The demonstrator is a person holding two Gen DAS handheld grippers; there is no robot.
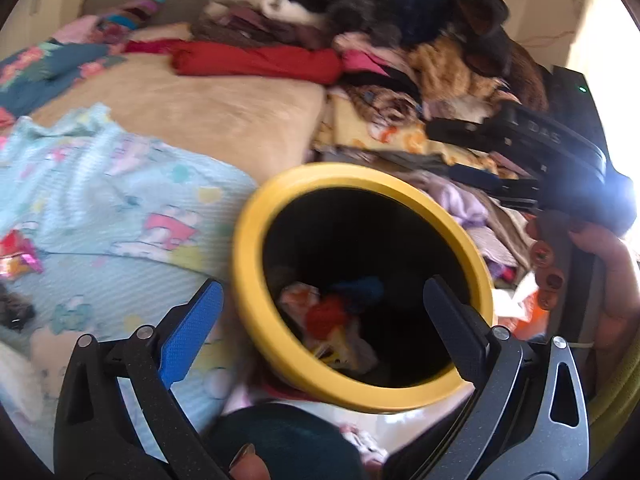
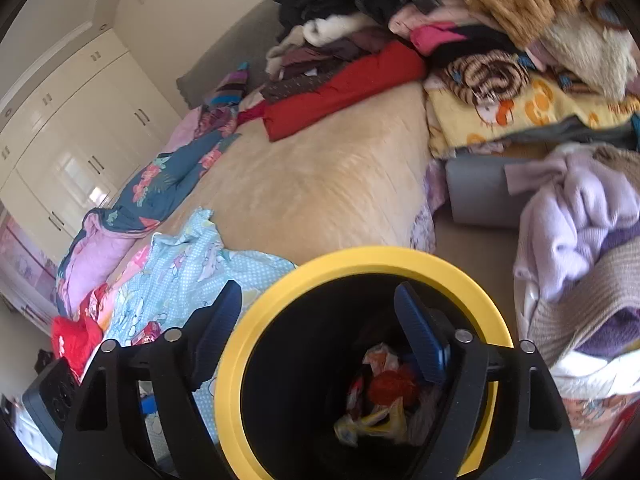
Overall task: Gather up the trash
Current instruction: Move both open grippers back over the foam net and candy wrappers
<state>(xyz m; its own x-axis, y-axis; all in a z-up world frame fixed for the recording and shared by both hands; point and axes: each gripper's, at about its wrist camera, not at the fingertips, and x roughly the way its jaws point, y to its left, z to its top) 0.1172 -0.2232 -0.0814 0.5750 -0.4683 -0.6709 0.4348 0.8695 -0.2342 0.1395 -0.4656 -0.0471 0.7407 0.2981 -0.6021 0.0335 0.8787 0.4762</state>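
A black bin with a yellow rim (image 1: 256, 216) stands beside the bed, and shows from above in the right wrist view (image 2: 360, 258). Crumpled wrappers (image 1: 332, 320) lie at its bottom, also in the right wrist view (image 2: 384, 396). My left gripper (image 1: 324, 292) is open and empty, its jaws straddling the rim. My right gripper (image 2: 320, 304) is open and empty over the bin's mouth; its body shows at the right in the left wrist view (image 1: 532, 148). A red and pink wrapper (image 1: 18, 256) lies on the light blue blanket (image 1: 120, 200).
A beige bed cover (image 2: 320, 184) is ringed with piled clothes (image 2: 440, 8), a red cloth (image 2: 344, 88) and a lilac sweater (image 2: 576, 216). White wardrobes (image 2: 68, 128) stand at the left. A red cloth (image 2: 74, 340) lies at the bed's near corner.
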